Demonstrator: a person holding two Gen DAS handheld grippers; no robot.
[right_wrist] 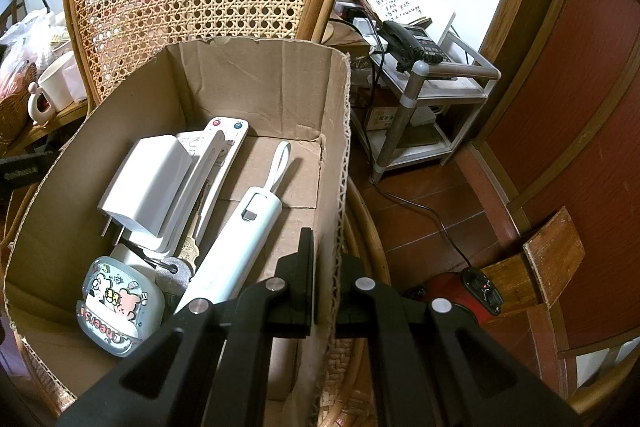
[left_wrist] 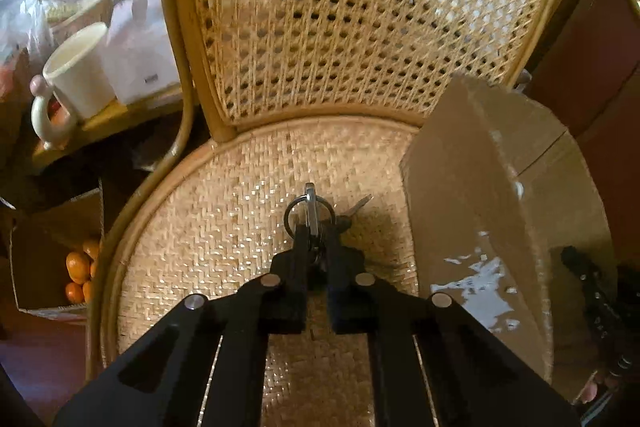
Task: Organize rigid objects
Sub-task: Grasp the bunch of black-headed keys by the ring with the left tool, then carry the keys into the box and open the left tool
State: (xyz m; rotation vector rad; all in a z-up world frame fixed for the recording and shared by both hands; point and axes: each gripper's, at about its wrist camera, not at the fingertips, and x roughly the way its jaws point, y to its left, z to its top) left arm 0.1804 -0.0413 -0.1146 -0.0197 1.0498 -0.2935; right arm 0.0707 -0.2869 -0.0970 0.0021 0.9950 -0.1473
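Note:
My left gripper (left_wrist: 316, 233) is shut on a metal key ring with a carabiner clip (left_wrist: 311, 205), held just above the woven seat (left_wrist: 224, 219) of a rattan chair; a key (left_wrist: 354, 209) hangs to its right. A cardboard box (left_wrist: 480, 187) stands on the seat at the right. In the right wrist view my right gripper (right_wrist: 326, 259) is shut on the box's right wall (right_wrist: 338, 155), one finger inside and one outside. Inside lie a white charger (right_wrist: 148, 183), a white remote (right_wrist: 222, 147), a pale blue stick-shaped device (right_wrist: 236, 243) and a cartoon-printed case (right_wrist: 120, 307).
The chair's cane back (left_wrist: 352, 11) rises behind the seat. A table at the left holds a cream mug (left_wrist: 76, 75) and bags. A box of oranges (left_wrist: 80, 271) sits on the floor. A metal stand with a telephone (right_wrist: 412, 43) is at the right.

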